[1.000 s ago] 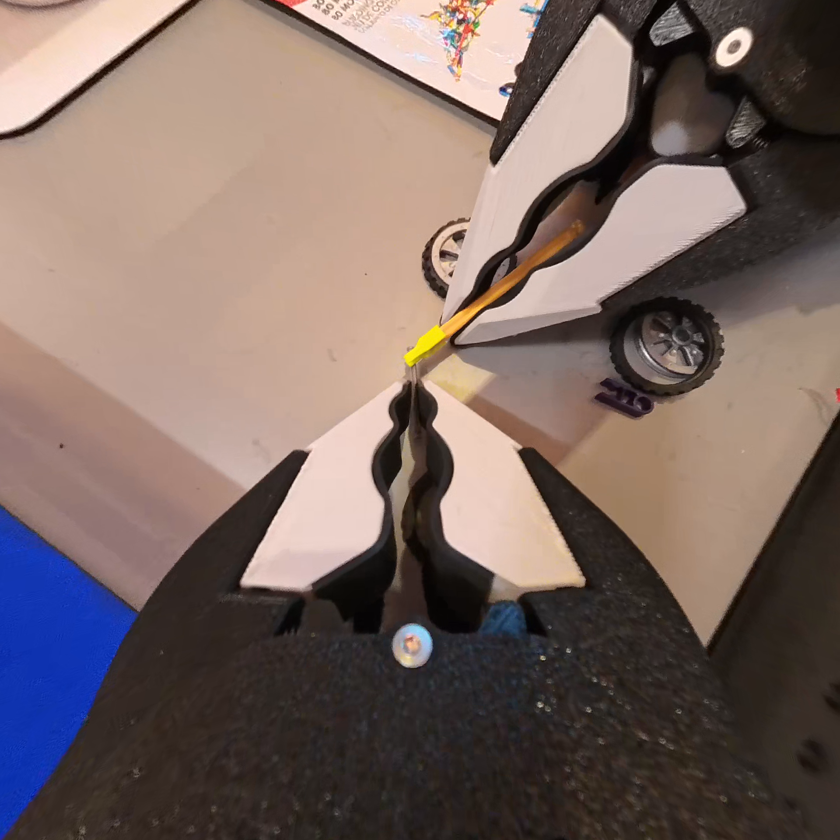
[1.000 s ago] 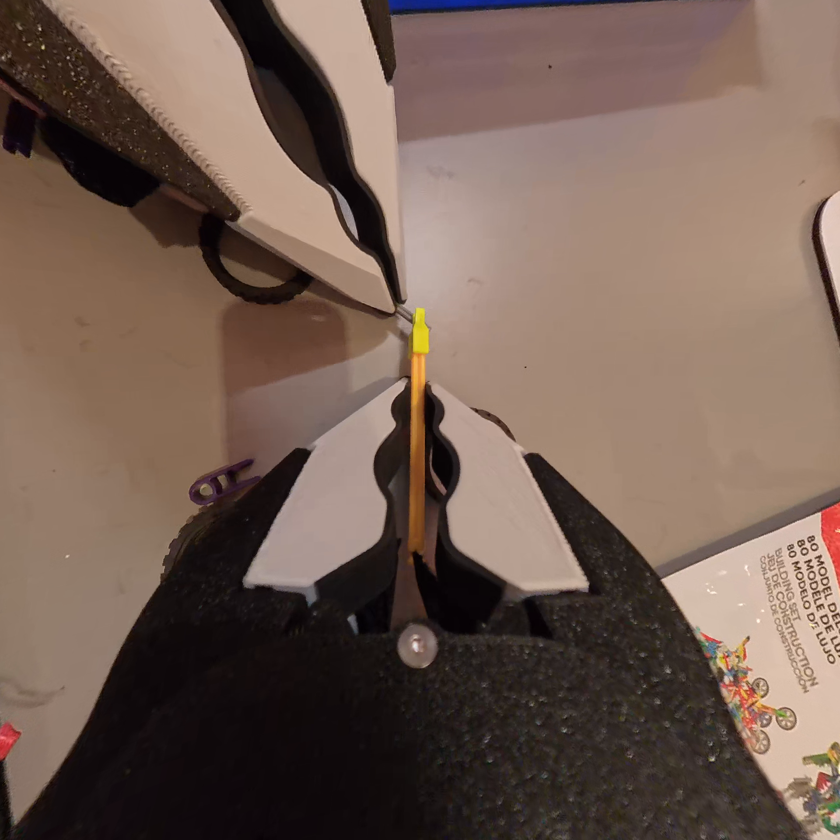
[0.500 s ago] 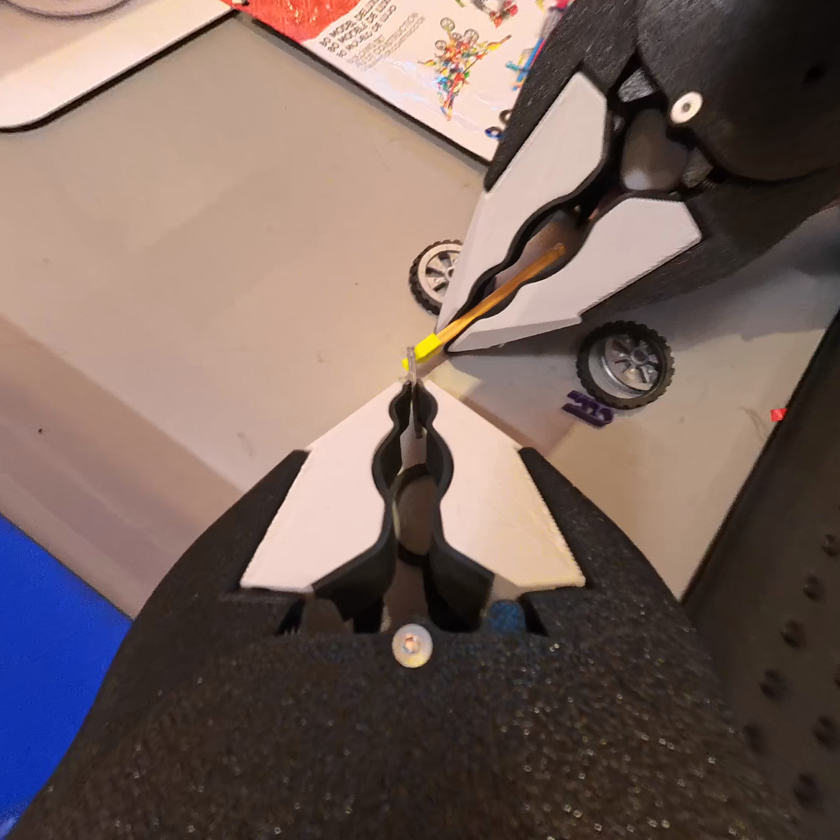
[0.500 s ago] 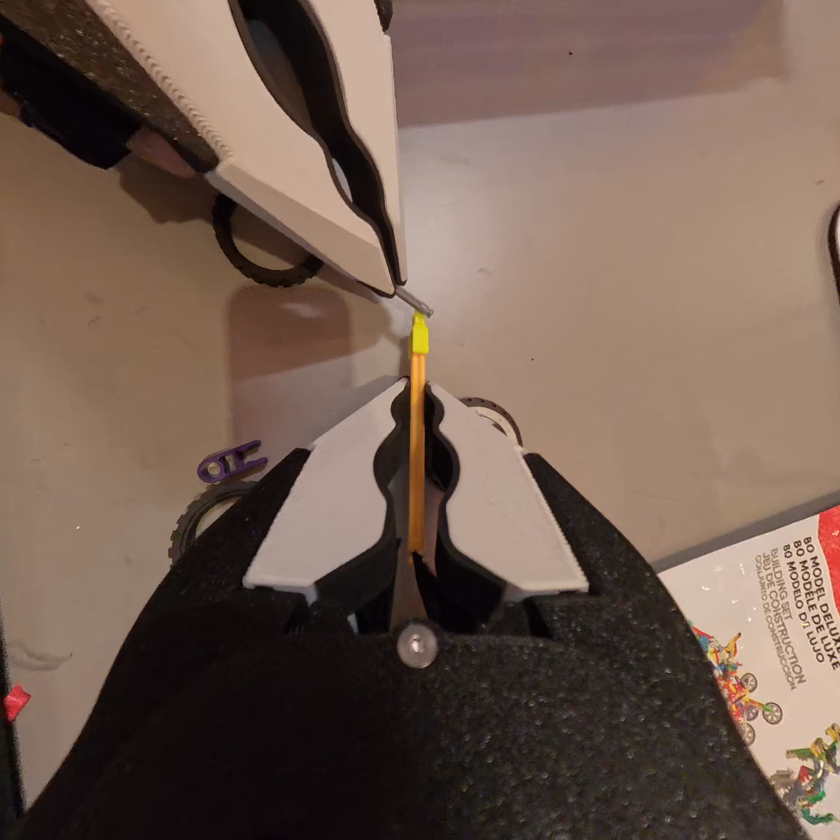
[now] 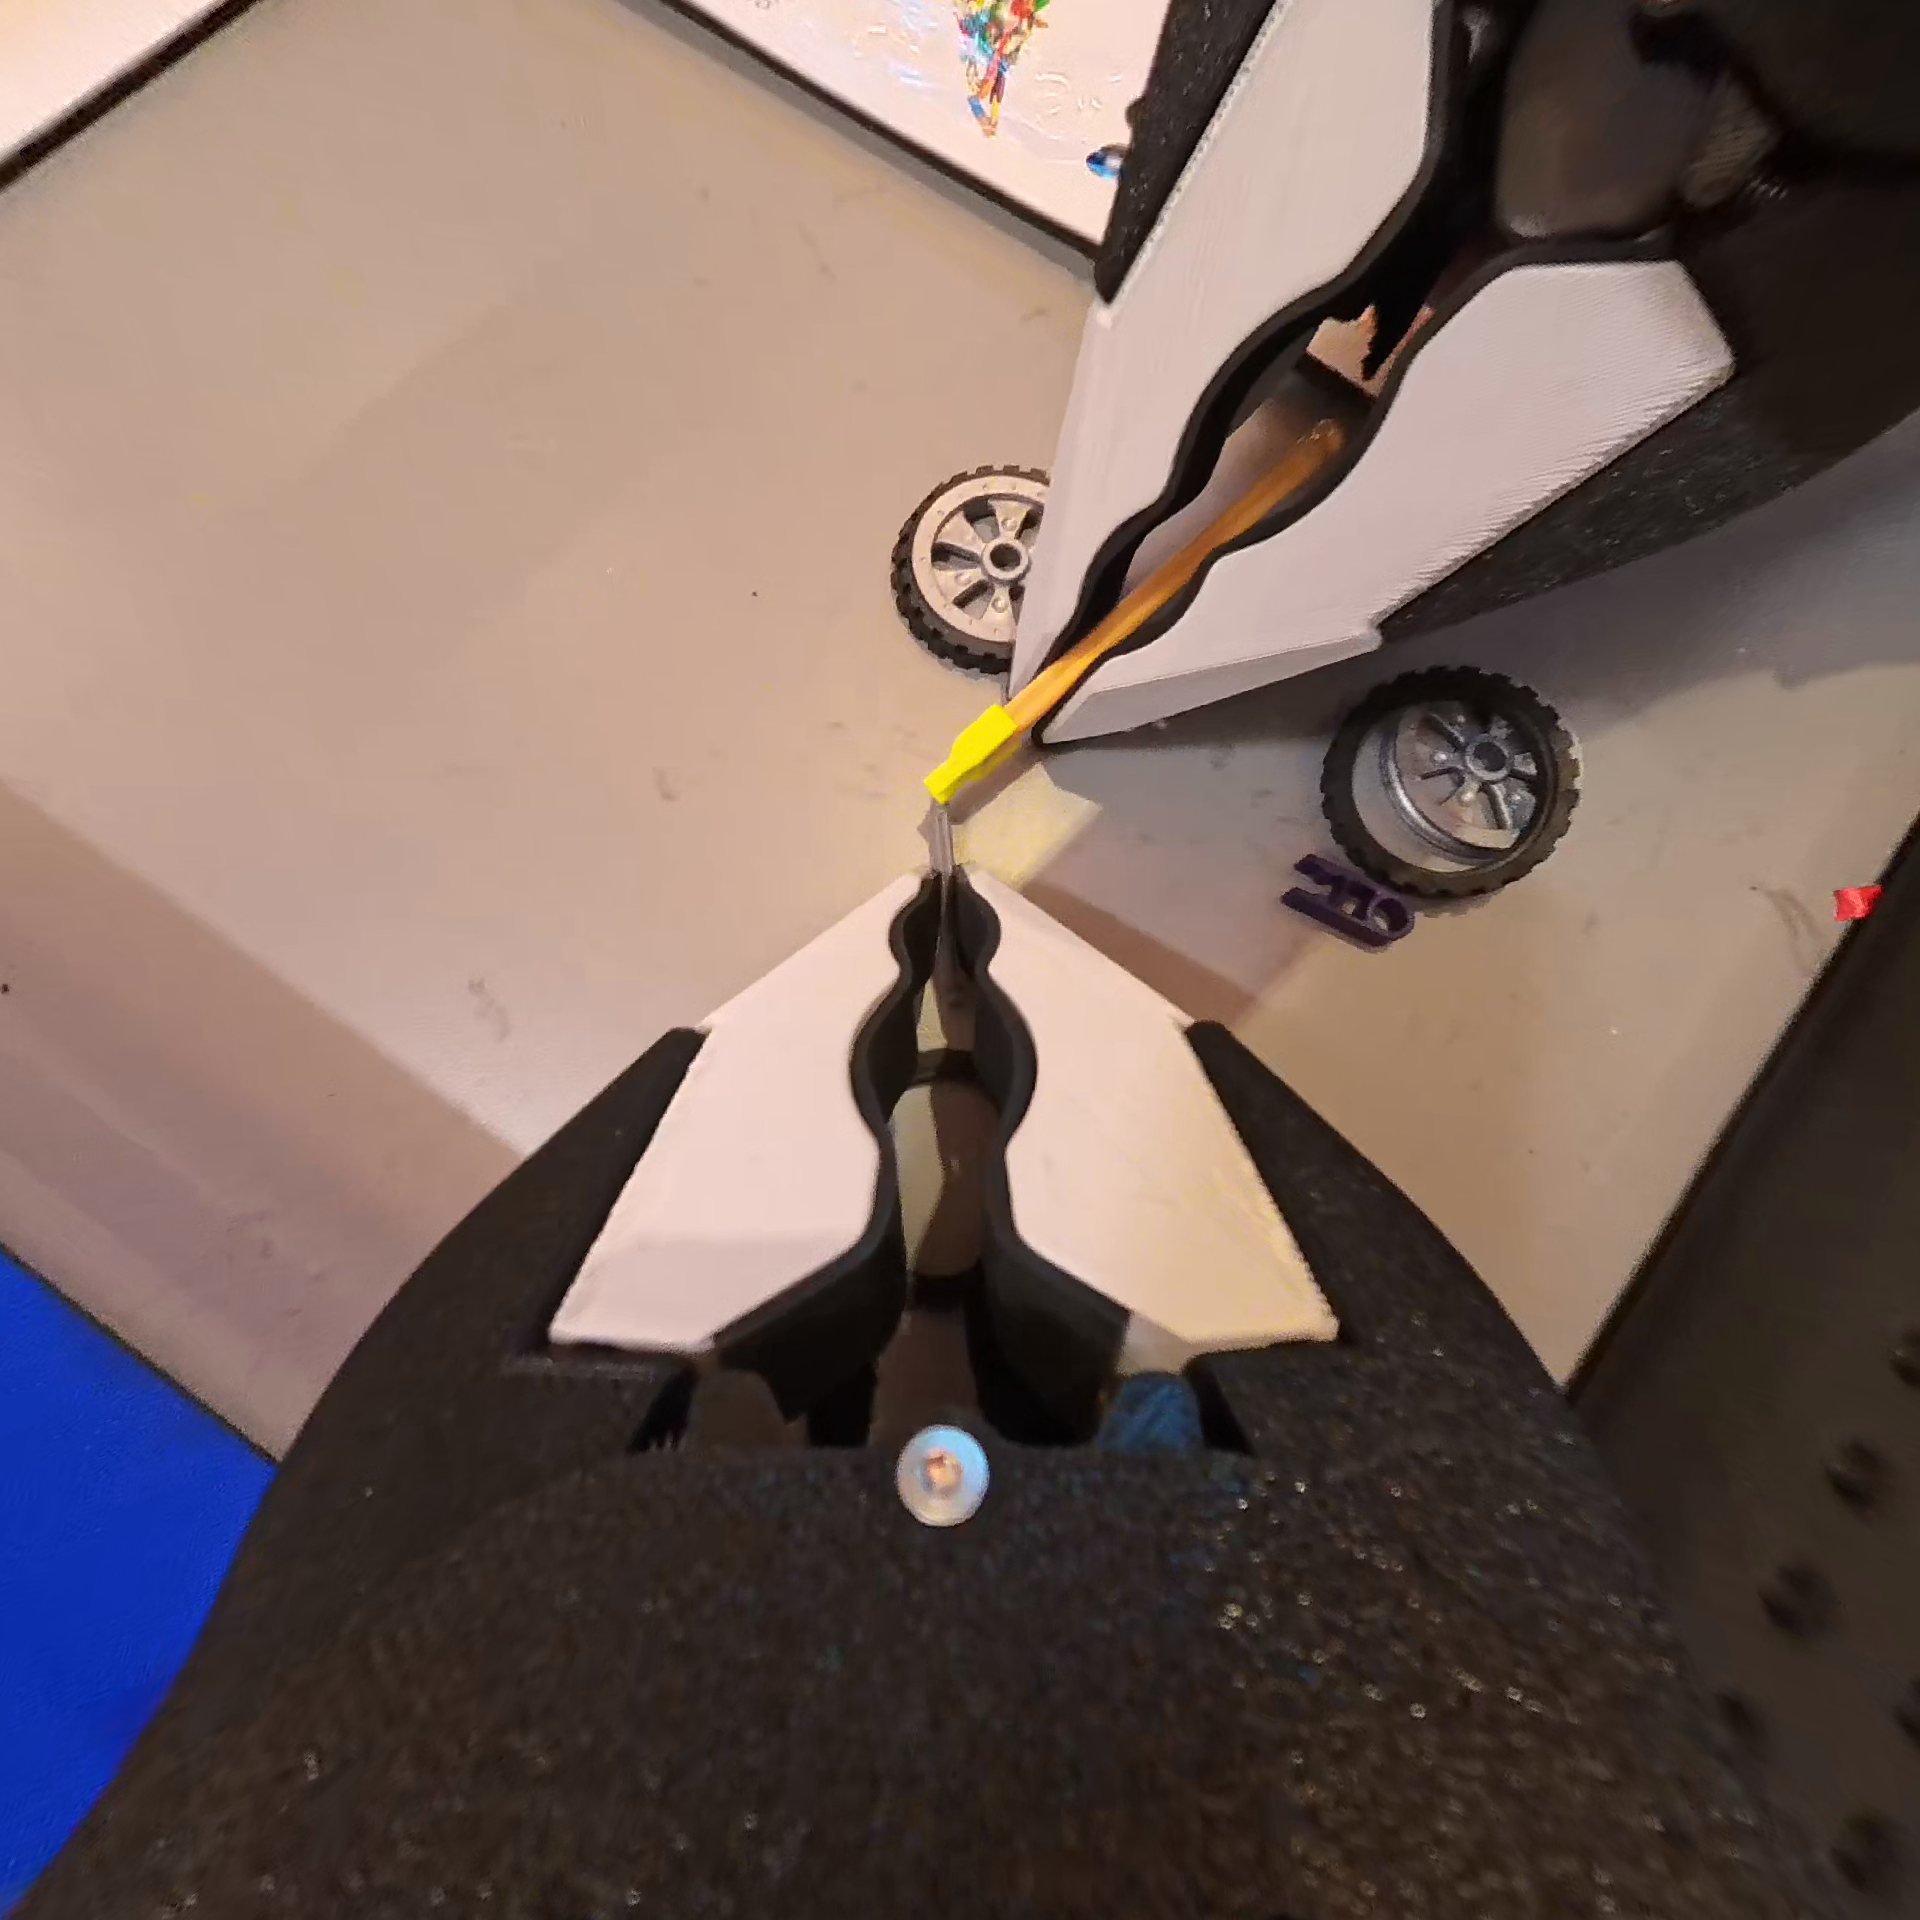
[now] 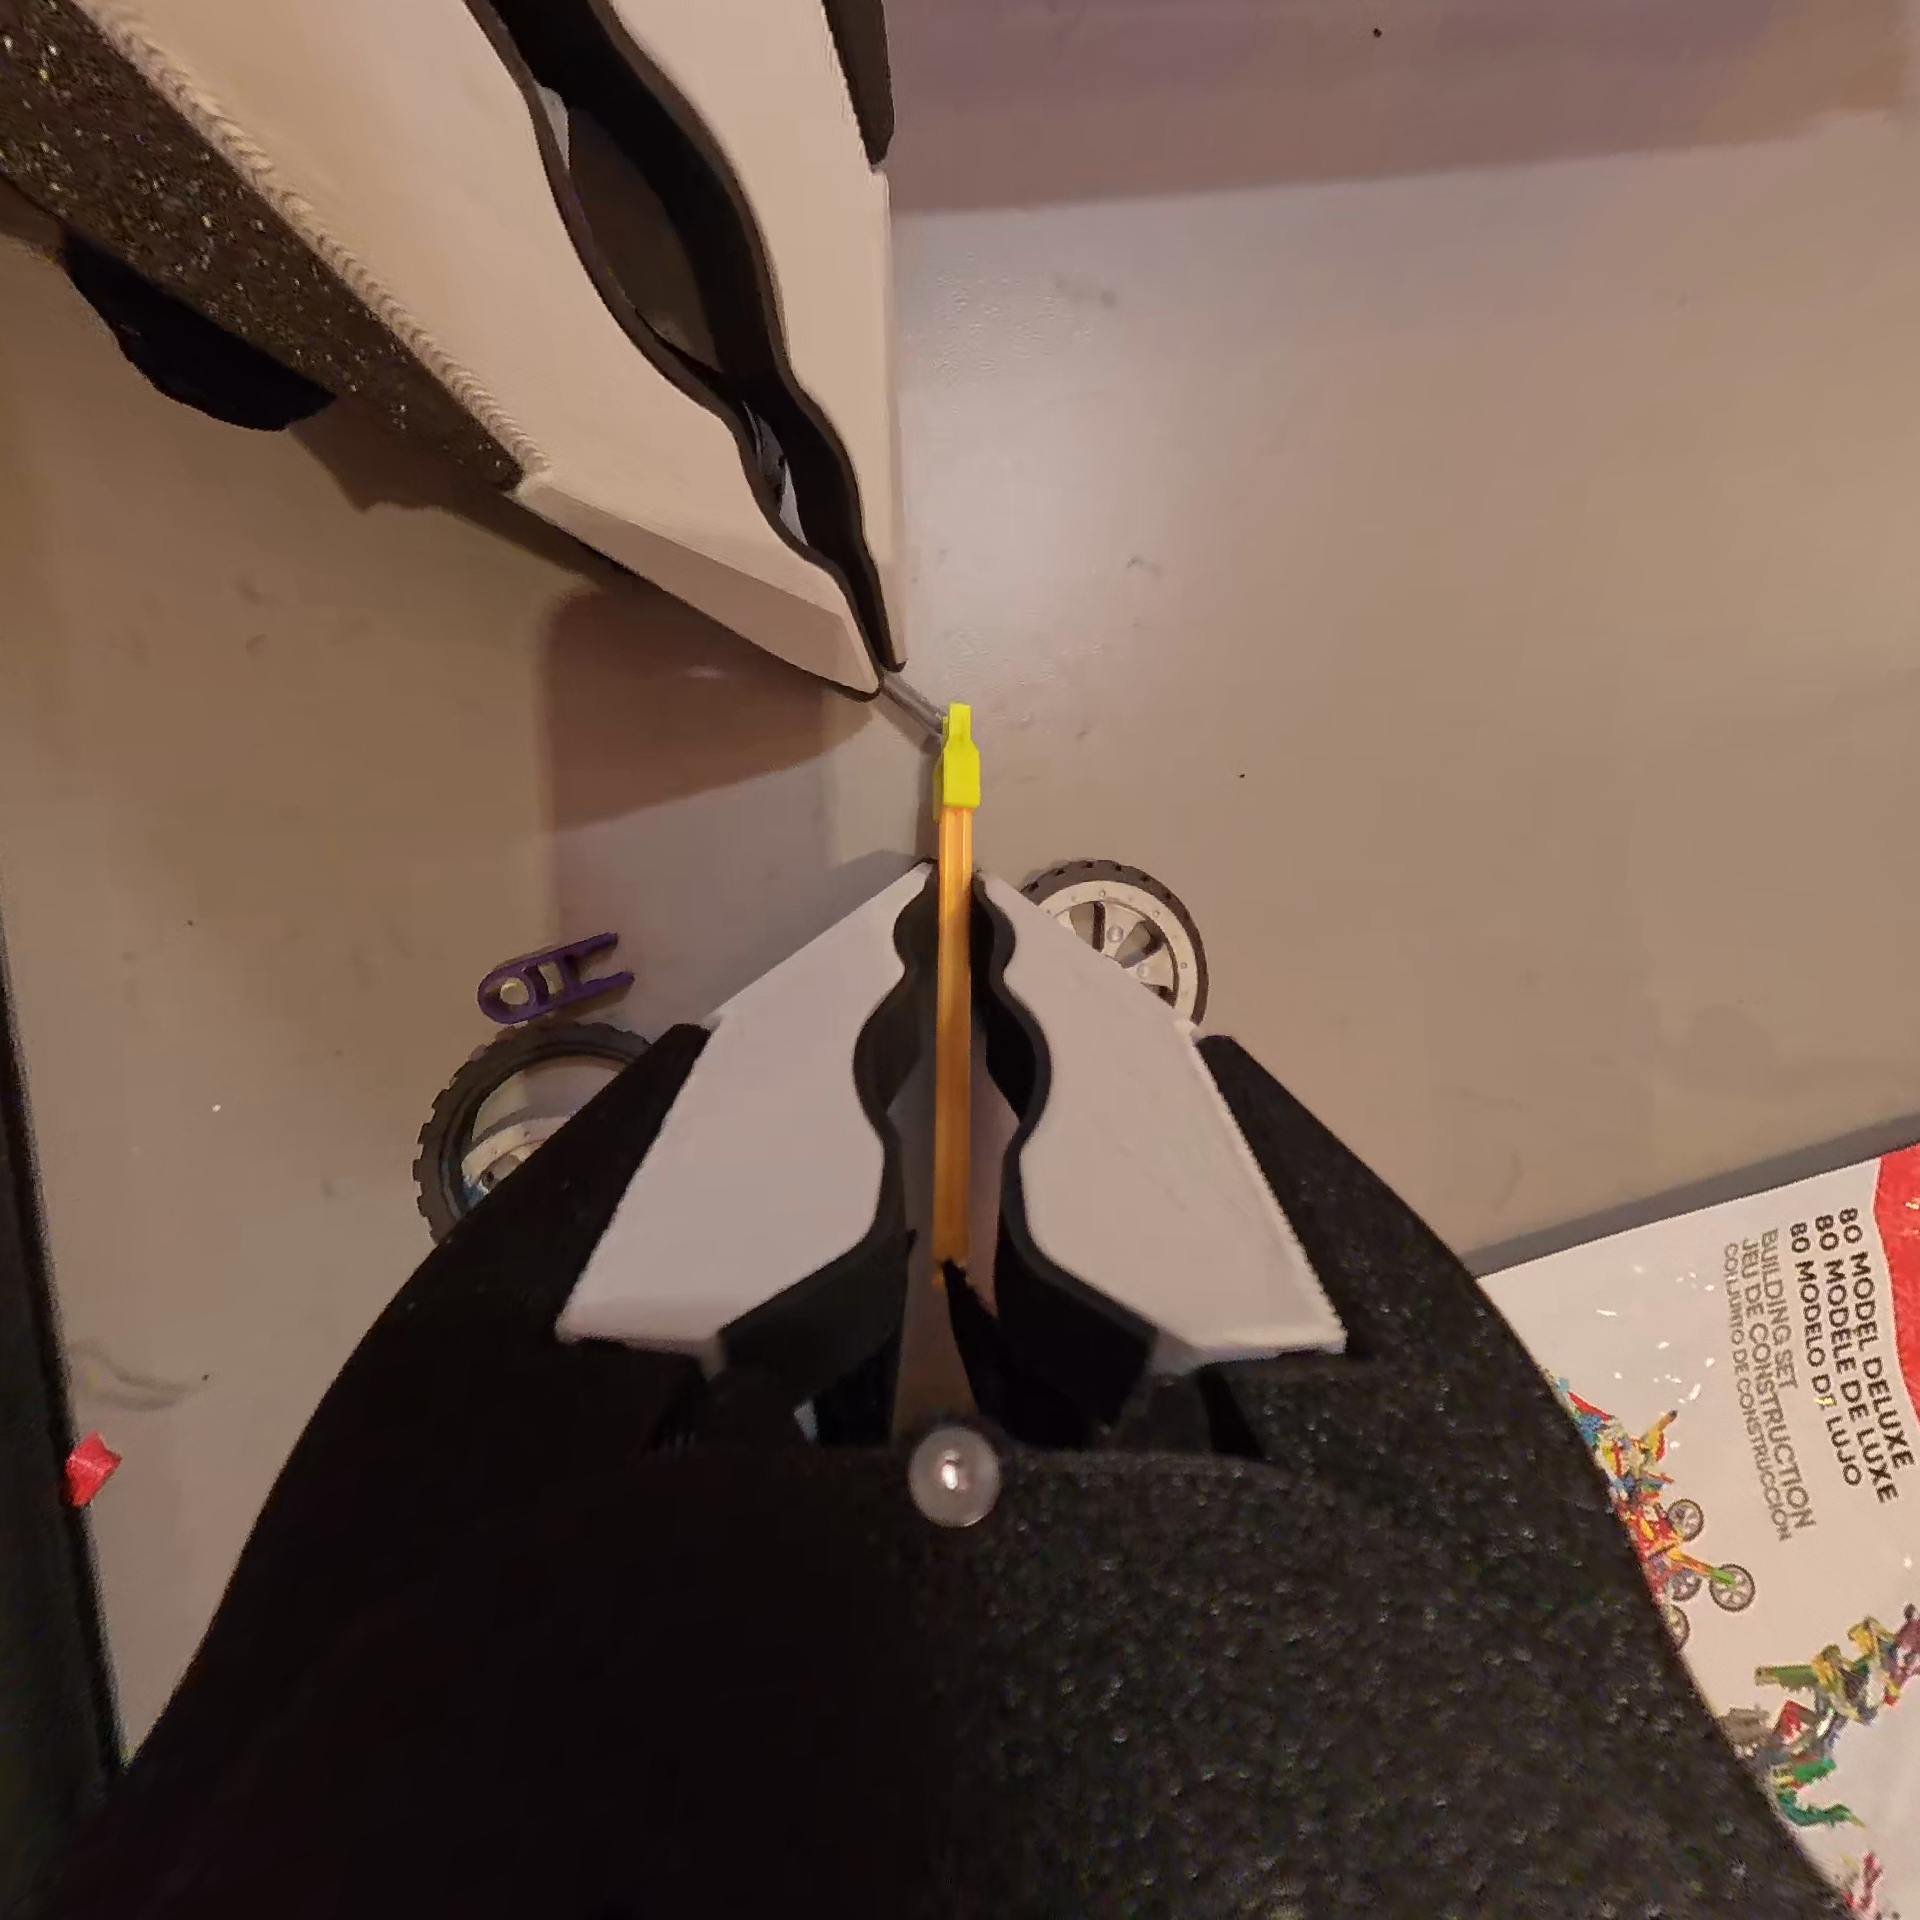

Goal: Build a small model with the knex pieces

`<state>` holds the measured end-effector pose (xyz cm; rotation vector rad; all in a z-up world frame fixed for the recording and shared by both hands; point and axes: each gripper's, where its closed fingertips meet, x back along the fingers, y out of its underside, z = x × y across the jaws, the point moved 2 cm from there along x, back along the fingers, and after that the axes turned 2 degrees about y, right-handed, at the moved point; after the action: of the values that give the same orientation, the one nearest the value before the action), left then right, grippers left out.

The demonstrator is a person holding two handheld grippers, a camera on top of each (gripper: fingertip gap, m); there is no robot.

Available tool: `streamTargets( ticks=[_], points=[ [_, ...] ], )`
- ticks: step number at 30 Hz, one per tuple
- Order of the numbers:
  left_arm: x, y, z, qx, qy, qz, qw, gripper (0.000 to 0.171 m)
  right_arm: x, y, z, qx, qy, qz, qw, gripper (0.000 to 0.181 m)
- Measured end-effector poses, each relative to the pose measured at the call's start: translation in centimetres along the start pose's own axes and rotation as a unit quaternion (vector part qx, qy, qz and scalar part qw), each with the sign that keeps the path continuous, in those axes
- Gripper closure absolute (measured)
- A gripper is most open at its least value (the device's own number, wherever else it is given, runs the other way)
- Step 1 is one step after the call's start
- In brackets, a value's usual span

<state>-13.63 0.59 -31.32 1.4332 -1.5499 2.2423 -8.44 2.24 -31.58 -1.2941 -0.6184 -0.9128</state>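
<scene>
I am clamping the right tongs (image 6: pixel 951 883) on the orange rod (image 6: pixel 953 1039). The left tongs (image 5: pixel 940 883) are pinching a grey pin (image 5: pixel 938 840) touching its yellow connector (image 5: pixel 971 753). Misalignment is risking a slip.

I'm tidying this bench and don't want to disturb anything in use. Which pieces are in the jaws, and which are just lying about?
In the jaws:
- orange rod with yellow connector, in the right gripper
- thin grey rod, in the left gripper

Lying loose on the table:
- two toy wheels
- purple connector
- building-set box
- small red piece

Orange rod (image 6: pixel 953 1049) with yellow connector (image 6: pixel 958 767) touching grey piece (image 6: pixel 914 709).
</scene>
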Motion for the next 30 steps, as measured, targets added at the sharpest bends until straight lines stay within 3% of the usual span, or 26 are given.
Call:
streamTargets(
  ticks=[9, 25, 30],
  points=[
    [0.4, -0.6, -0.2, 0.042, 0.027, 0.033, 0.998, 0.171, -0.1, -0.1, 0.1, -0.009, -0.003, 0.007, 1.0, 0.178],
    [0.1, -0.4, 0.6, 0.034, 0.053, 0.026, 0.998, 0.169, -0.2, -0.3, 0.0, 0.009, 0.002, 0.016, 1.0, 0.178],
    [0.0, -0.4, 0.7, 0.032, 0.05, 0.025, 0.998, 0.15, -0.2, -0.4, -0.3, 0.015, 0.001, 0.019, 1.0, 0.178]
  ],
)
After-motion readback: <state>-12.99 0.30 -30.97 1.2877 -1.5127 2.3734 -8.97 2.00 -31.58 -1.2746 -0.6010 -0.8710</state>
